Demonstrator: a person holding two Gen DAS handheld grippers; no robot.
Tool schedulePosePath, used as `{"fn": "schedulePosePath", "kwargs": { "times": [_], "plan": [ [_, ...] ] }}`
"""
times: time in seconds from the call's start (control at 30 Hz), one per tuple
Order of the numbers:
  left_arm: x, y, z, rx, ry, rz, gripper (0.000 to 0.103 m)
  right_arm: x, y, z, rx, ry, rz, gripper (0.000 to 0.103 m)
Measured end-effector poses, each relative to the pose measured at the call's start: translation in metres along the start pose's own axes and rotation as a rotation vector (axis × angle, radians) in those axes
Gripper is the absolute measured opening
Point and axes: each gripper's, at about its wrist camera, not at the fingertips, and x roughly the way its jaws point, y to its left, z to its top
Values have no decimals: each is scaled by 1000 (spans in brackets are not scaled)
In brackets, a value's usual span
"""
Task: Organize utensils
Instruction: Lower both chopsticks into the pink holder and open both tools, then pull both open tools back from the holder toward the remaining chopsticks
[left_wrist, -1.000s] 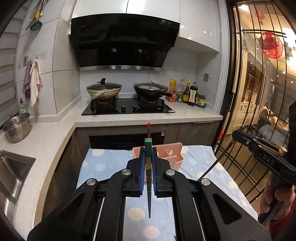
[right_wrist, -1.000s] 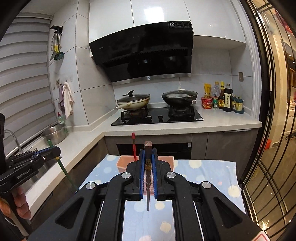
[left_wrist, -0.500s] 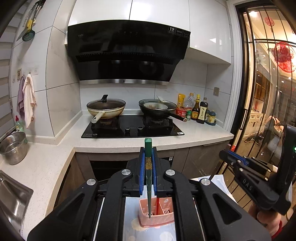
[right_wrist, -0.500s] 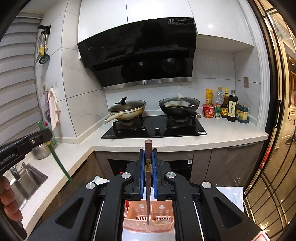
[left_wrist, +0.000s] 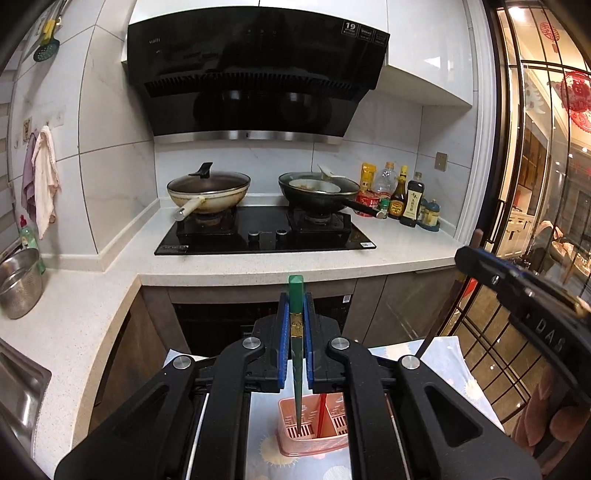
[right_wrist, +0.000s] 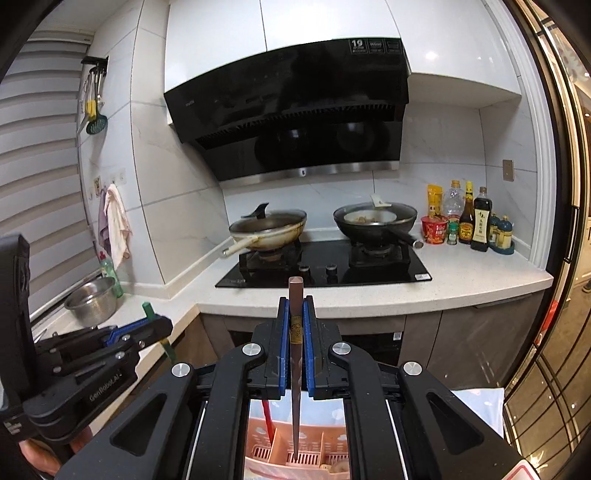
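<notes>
My left gripper (left_wrist: 295, 325) is shut on a green chopstick (left_wrist: 296, 354), held upright with its tip down inside the pink utensil basket (left_wrist: 314, 439). A red chopstick (left_wrist: 322, 410) stands in the basket beside it. My right gripper (right_wrist: 295, 325) is shut on a brown chopstick (right_wrist: 295, 369), its tip pointing down into the same pink basket (right_wrist: 314, 443), where the red chopstick (right_wrist: 266, 417) stands at the left. The right gripper (left_wrist: 524, 295) shows at the right of the left wrist view; the left gripper (right_wrist: 122, 339) shows at the left of the right wrist view.
The basket stands on a blue dotted cloth (left_wrist: 447, 358) over a small table. Behind are the counter (left_wrist: 258, 266), a black hob with two woks (left_wrist: 208, 192), sauce bottles (left_wrist: 410, 199), a steel pot (left_wrist: 18, 280) and a sink at left. A glass door (left_wrist: 535, 184) stands at right.
Both grippers have lifted and tilted so the chopsticks hang tip-down over the basket. The basket has slid from ahead of the grippers to below them, and the chopstick tips now reach into it.
</notes>
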Motion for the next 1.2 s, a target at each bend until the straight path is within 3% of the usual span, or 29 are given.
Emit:
{"fn": "schedulePosePath", "kwargs": {
  "times": [0.23, 0.3, 0.37, 0.43, 0.6, 0.83, 0.93, 1.2],
  "plan": [
    [17, -2, -20, 18, 47, 27, 7, 36, -2, -48, -25, 137, -17, 7],
    [19, -1, -24, 10, 57, 37, 10, 36, -2, -54, -34, 143, -24, 14],
    [19, 1, -26, -6, 62, 52, 35, 34, -2, -58, -37, 136, -37, 22],
    [15, 1, -29, -11, 53, 75, 45, 30, -4, -61, -30, 132, -38, 29],
    [1, 0, -37, -2, 47, 75, 48, 10, -8, -69, -30, 125, -47, 36],
    [-26, -3, -55, 9, 55, 81, 54, -28, -11, -82, -18, 128, -59, 37],
    [-44, -4, -69, 13, 54, 86, 59, -50, -10, -90, -22, 123, -70, 38],
    [-93, -9, -116, 18, 83, 84, 59, -115, -10, -126, -25, 128, -91, 43]
  ]
}}
